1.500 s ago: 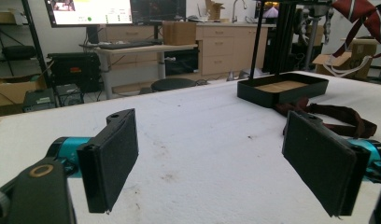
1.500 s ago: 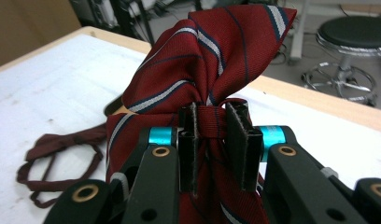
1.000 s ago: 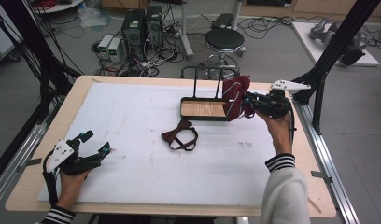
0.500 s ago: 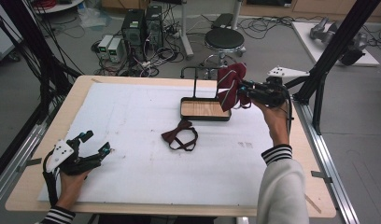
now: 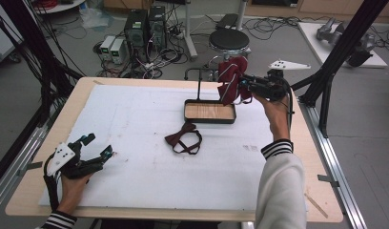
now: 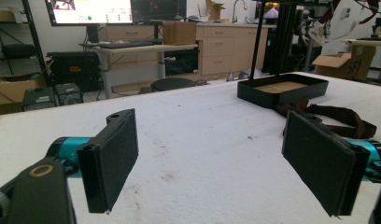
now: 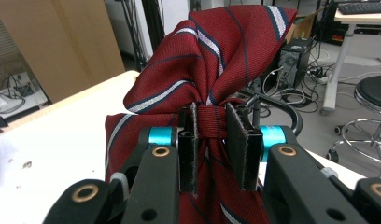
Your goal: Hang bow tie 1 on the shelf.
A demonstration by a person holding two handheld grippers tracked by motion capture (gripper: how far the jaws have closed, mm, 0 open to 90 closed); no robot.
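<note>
The right gripper [image 5: 244, 87] pinches a striped red bow tie [image 5: 230, 80] at its knot; in the right gripper view the 2 black pads [image 7: 243, 140] press on the centre band of this bow tie [image 7: 212, 79], whose wings fan out above and below. In the high view it is held in the air at the far right of the table, just above the far right corner of the black tray [image 5: 209, 111], beside the tray's upright black stand [image 5: 199, 78].

The tray has a wooden floor and sits on the white mat [image 5: 135, 124], right of centre and toward the far edge. A dark brown bow tie [image 5: 184, 139] with its strap lies flat on the mat just near of the tray, apart from it.

The left gripper [image 5: 90, 151] rests at the near left corner of the mat, held by the person's left hand [image 5: 71, 183]; its jaws are spread wide with nothing between them, as the left gripper view shows, both pads [image 6: 111, 156] over bare mat
</note>
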